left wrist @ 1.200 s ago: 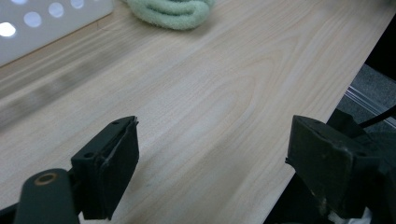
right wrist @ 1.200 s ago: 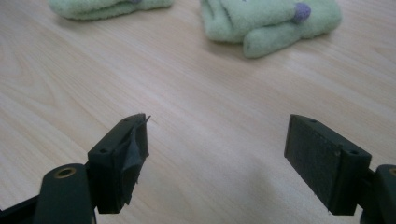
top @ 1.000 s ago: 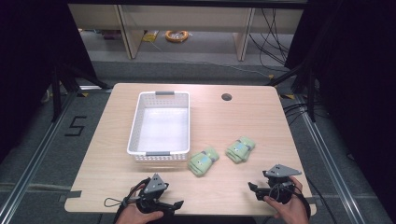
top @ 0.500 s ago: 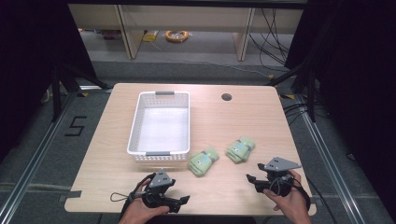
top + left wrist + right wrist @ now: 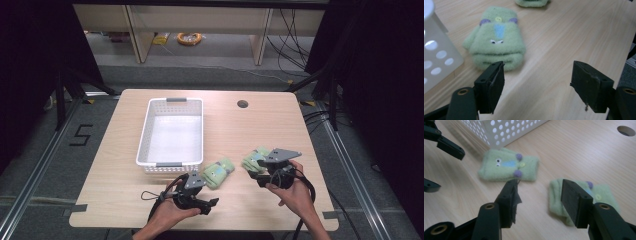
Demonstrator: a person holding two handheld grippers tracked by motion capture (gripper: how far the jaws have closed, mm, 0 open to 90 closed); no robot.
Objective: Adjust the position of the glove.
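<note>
Two pale green mittens with small faces lie on the wooden table in front of a white perforated basket (image 5: 170, 132). The nearer-left mitten (image 5: 218, 172) (image 5: 496, 42) (image 5: 509, 167) lies just ahead of my left gripper (image 5: 206, 191) (image 5: 539, 85), whose jaws stand wide open and empty. The other mitten (image 5: 255, 159) (image 5: 579, 195) lies under and partly behind my right gripper (image 5: 256, 172) (image 5: 540, 200), also open, with nothing between its jaws. In the left gripper view that second mitten (image 5: 531, 2) peeks in at the top edge.
The basket's corner (image 5: 434, 50) stands close to the left of the left gripper. A round cable hole (image 5: 242, 104) (image 5: 626, 130) sits at the table's far side. The left gripper's jaw tips reach into the right gripper view from the left.
Both hands have moved forward from the table's front edge toward the mittens. The right gripper has come up to the right mitten; the left gripper has shifted right toward the other one.
</note>
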